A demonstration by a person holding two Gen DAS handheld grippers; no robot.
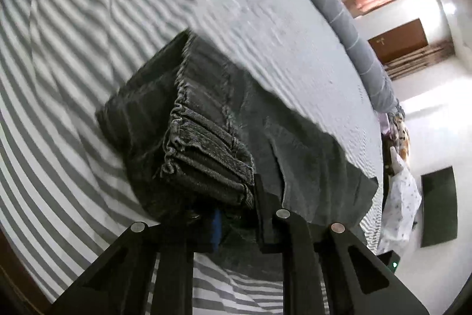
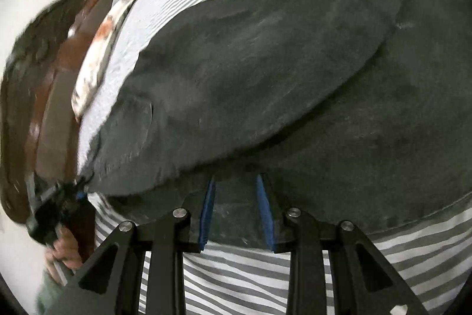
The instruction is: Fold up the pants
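One pair of dark grey denim pants (image 1: 224, 120) is seen spread on a bed covered by a grey-and-white striped sheet (image 1: 59, 96). Two tools are in view, one per hand. The left tool (image 1: 233, 205) is closed on the bunched hems, where several stacked layers of frayed cuff are gathered between its two fingers. In the right wrist view, the right tool (image 2: 236, 211) is seen with its two blue pads (image 2: 206, 214) narrowly apart and a fold of the pants' edge (image 2: 265, 78) lying between them; contact with the cloth appears made. The left tool (image 2: 50, 208) and the hand (image 2: 63, 253) carrying it are visible at the lower left of that view. One grey bolster (image 1: 348, 28) is seen along the bed's far edge.
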